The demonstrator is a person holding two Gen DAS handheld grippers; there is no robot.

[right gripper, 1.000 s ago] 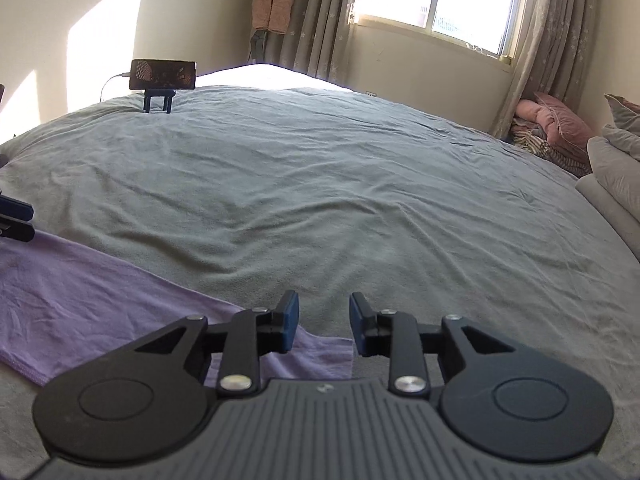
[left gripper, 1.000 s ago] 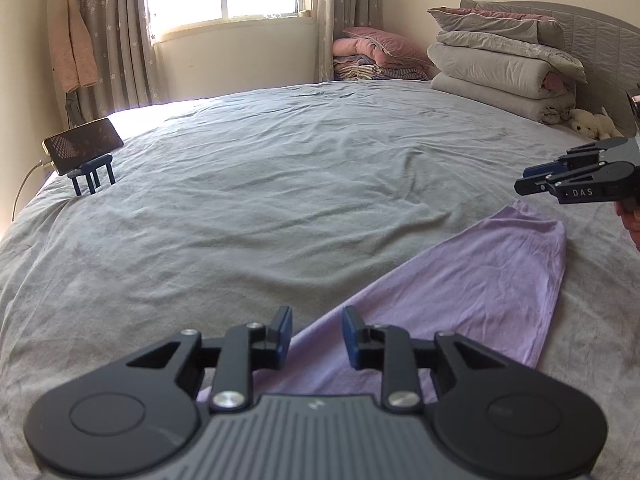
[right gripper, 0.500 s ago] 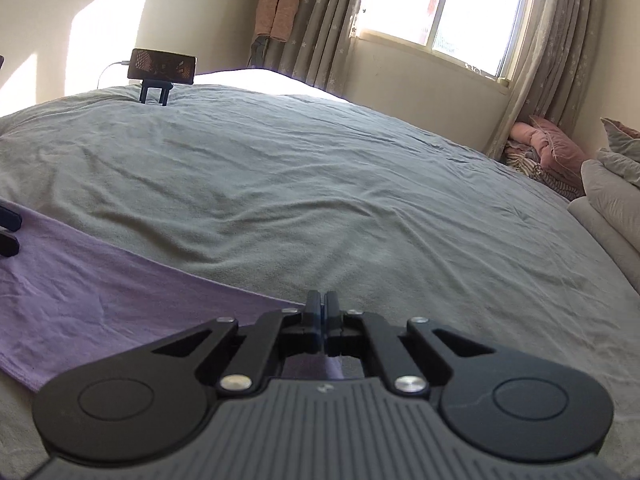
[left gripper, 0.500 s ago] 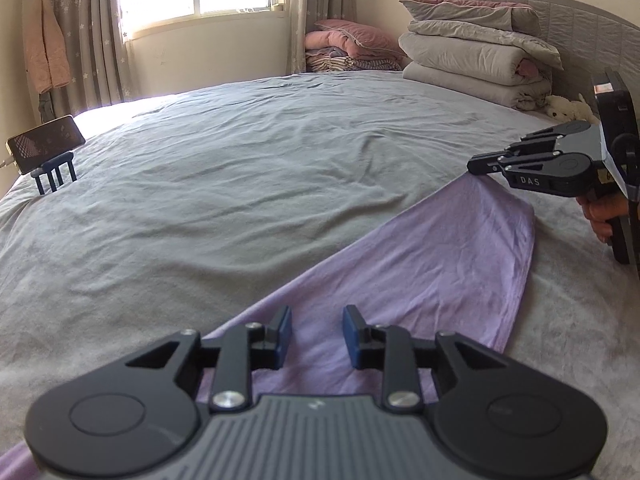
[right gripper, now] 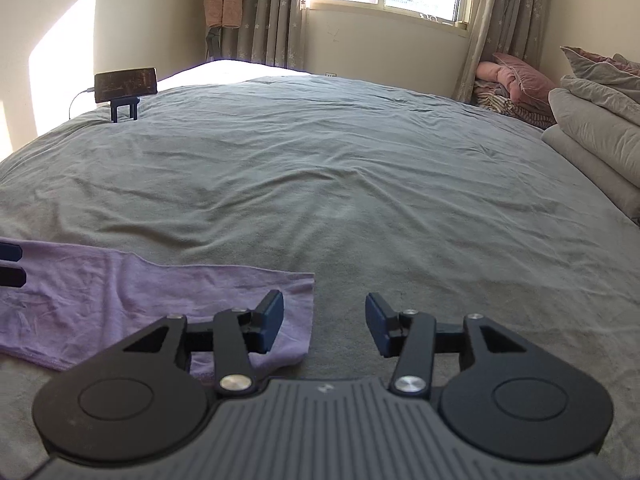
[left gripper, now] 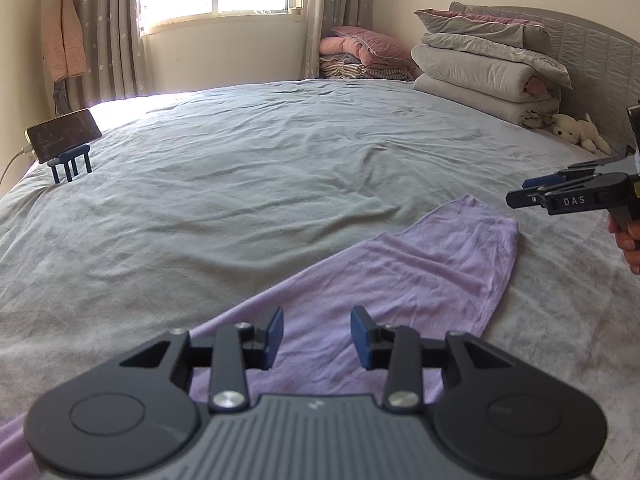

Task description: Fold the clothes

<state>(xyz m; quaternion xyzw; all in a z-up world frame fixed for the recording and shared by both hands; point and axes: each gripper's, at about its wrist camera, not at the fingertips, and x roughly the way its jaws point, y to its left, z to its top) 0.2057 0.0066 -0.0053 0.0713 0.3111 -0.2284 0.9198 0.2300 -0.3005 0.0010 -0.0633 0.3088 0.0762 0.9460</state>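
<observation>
On the bed (left gripper: 280, 184), one purple garment (left gripper: 420, 280).

The garment (left gripper: 404, 280) on the bed (left gripper: 240, 184) is plain lilac, no print. The bed wears a grey-green sheet, uniform in tone. Both grippers are black with grey ribbed bodies, and their fingers (left gripper: 275, 330) carry dark blue pads; white letters mark the right gripper (left gripper: 520, 199). Beyond the bed, the curtains (left gripper: 108, 28) are grey with small pale stars. A pink coat (left gripper: 64, 40) hangs beside them. The folded quilts (left gripper: 488, 68) at the bed's head are pale grey with dusty pink. The toy (left gripper: 576, 132) is cream-white.
</observation>
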